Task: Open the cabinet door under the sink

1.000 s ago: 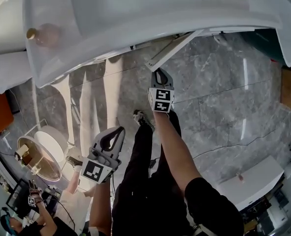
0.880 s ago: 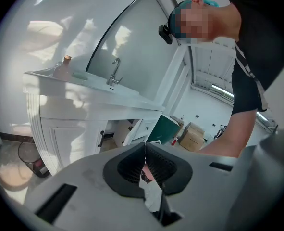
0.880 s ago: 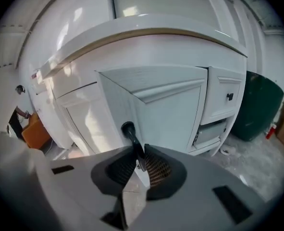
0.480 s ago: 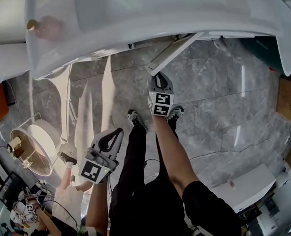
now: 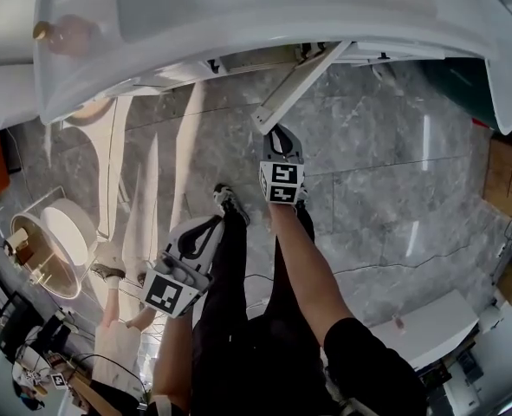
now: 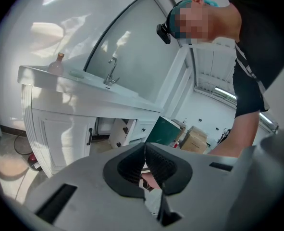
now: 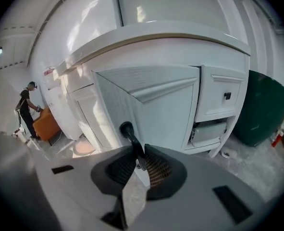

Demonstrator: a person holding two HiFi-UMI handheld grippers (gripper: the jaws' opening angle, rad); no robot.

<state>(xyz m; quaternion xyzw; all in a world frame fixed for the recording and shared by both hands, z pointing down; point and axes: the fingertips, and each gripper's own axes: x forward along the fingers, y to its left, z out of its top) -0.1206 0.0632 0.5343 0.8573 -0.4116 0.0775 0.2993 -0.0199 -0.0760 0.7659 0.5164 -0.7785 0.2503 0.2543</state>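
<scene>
**A:** What is nearest?

**B:** The left gripper (image 5: 205, 230), held low beside the person's legs (black trousers). In the left gripper view its jaws are pressed together and nothing sits between them.

**A:** And the other one?

**B:** The right gripper (image 5: 279, 135) reaches further forward at the end of an outstretched arm. In the right gripper view its jaws pinch the black door handle (image 7: 128, 133), which rises from between them and bends over at its top.

**A:** Where is the door?

**B:** The cabinet door (image 7: 154, 102) stands open, angled out from the cabinet front under the sink (image 5: 264, 16). From the head view it shows as a narrow white strip (image 5: 297, 81), its free end touching the right gripper's tip. The handle sits at that free edge.

**A:** What is beyond it?

**B:** To the right of the door there is a white drawer front (image 7: 223, 96) with a small dark knob, and past that, by the cabinet's right corner, a dark green container (image 7: 266, 110). On the sink's rim stand a faucet (image 6: 112, 71) and, near the left end, a bottle (image 6: 59, 62). Grey marble floor (image 5: 385, 172) lies below. Far off to the left a person (image 7: 25, 105) stands beside something orange.
</scene>
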